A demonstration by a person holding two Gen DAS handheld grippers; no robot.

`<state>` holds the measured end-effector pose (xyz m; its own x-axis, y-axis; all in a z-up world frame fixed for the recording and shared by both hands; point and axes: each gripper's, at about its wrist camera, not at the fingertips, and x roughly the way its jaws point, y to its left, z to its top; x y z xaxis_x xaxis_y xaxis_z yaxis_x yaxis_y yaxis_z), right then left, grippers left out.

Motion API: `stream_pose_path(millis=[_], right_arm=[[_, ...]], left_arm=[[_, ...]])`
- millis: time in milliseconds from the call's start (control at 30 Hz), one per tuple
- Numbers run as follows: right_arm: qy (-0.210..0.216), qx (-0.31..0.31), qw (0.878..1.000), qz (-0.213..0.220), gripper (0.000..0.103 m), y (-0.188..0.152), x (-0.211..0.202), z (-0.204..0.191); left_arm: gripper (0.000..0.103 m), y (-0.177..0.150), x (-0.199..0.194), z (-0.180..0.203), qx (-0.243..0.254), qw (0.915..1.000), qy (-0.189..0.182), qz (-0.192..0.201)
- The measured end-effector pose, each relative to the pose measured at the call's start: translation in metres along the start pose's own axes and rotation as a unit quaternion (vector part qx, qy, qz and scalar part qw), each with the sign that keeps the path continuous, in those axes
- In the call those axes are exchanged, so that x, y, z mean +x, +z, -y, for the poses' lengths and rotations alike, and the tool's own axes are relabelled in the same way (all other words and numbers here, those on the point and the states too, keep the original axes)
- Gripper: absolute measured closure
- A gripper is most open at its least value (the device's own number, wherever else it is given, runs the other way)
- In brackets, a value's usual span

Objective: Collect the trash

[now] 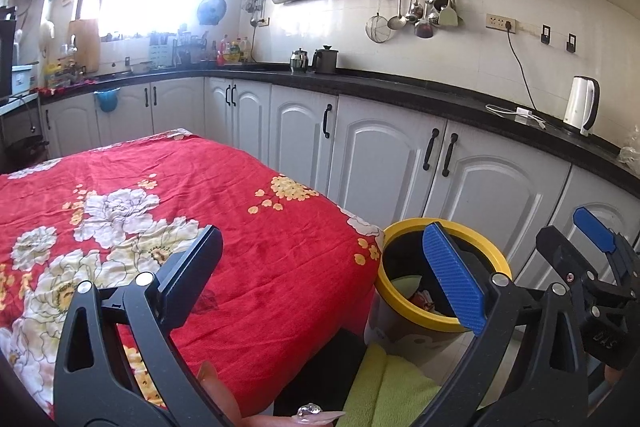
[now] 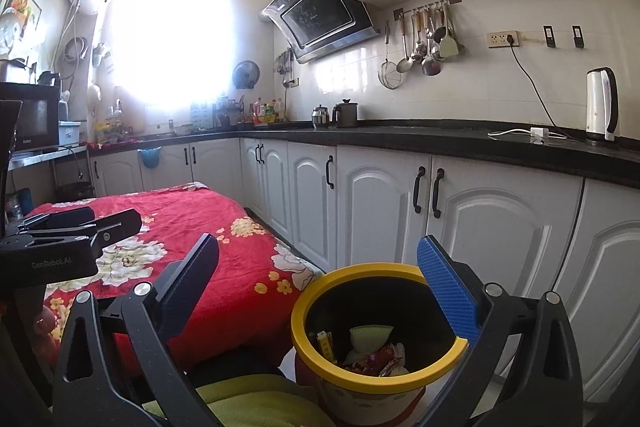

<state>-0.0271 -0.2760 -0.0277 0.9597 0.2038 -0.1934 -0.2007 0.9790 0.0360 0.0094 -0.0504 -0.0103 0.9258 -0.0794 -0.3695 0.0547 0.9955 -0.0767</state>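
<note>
A bin with a yellow rim [image 1: 400,227] [image 2: 360,273] stands on the floor at the table's near right corner. Crumpled wrappers [image 2: 376,355] [image 1: 424,298] lie inside it, along with a pale green wad. My left gripper [image 1: 324,267] is open over the table's right edge, with nothing between its fingers. My right gripper [image 2: 320,287] is open just above the bin's mouth and holds nothing. Each gripper shows in the other's view: the right gripper [image 1: 576,239] beside the bin, the left gripper [image 2: 116,217] low over the cloth. I see no loose trash on the red floral tablecloth [image 1: 248,195] [image 2: 192,215].
White cabinets [image 1: 384,167] under a black counter [image 1: 400,91] run close along the right of the table and bin. A kettle [image 1: 582,105] with its cord, pots and bottles sit on the counter. A lime-green cloth [image 1: 384,387] and a person's fingertips [image 1: 308,411] fill the bottom edge.
</note>
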Motion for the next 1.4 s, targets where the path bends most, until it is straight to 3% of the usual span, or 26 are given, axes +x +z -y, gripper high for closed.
stream_pose_path(millis=[1400], right_arm=[[0.003,0.0,1.0,-0.013,0.006,-0.0028,0.0027,-0.0038]], left_arm=[[0.011,-0.0024,0.005,-0.0027,0.006,0.9999,0.003,-0.01]])
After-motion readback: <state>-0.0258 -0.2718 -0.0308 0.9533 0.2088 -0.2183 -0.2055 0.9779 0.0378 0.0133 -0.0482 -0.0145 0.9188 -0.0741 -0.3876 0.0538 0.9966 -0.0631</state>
